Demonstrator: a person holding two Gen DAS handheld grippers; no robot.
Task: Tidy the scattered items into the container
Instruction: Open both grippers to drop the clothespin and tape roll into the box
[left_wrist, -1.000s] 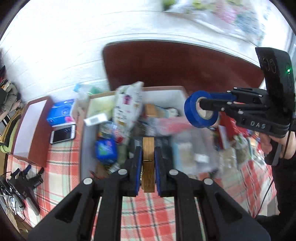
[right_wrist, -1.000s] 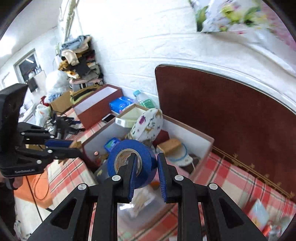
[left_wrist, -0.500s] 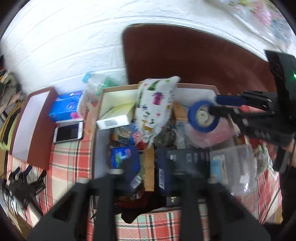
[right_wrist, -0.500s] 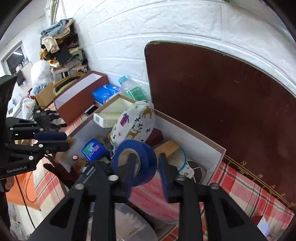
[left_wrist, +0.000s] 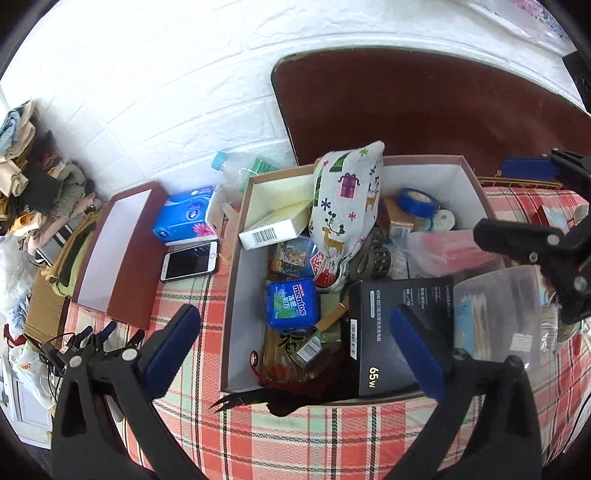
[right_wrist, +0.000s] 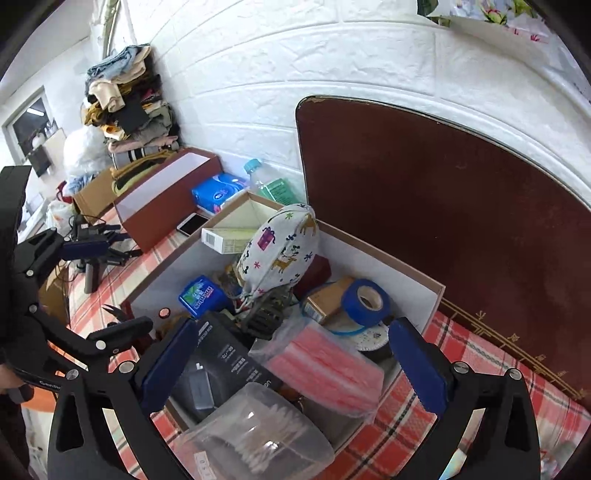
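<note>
The white box (left_wrist: 436, 177) stands on the plaid cloth, full of items. The blue tape roll (left_wrist: 418, 201) lies inside at its far right; in the right wrist view the tape roll (right_wrist: 365, 301) rests on a small carton. A wooden clip (left_wrist: 332, 314) lies among the items beside the blue Mentos box (left_wrist: 291, 304). My left gripper (left_wrist: 295, 350) is open and empty above the box's near side. My right gripper (right_wrist: 291, 363) is open and empty above the box; it also shows at the right in the left wrist view (left_wrist: 532, 210).
A printed cloth pouch (left_wrist: 343, 199), a black 65W charger box (left_wrist: 391, 328) and a clear tub of cotton swabs (right_wrist: 255, 443) fill the box. A phone (left_wrist: 190, 260), a tissue pack (left_wrist: 184, 216), a bottle (left_wrist: 236, 170) and a brown lid (left_wrist: 118, 254) lie left of it.
Both grippers have opened. The left let the wooden clip drop into the box; the right let the blue tape roll drop at the box's far right. Both grippers have drawn back.
</note>
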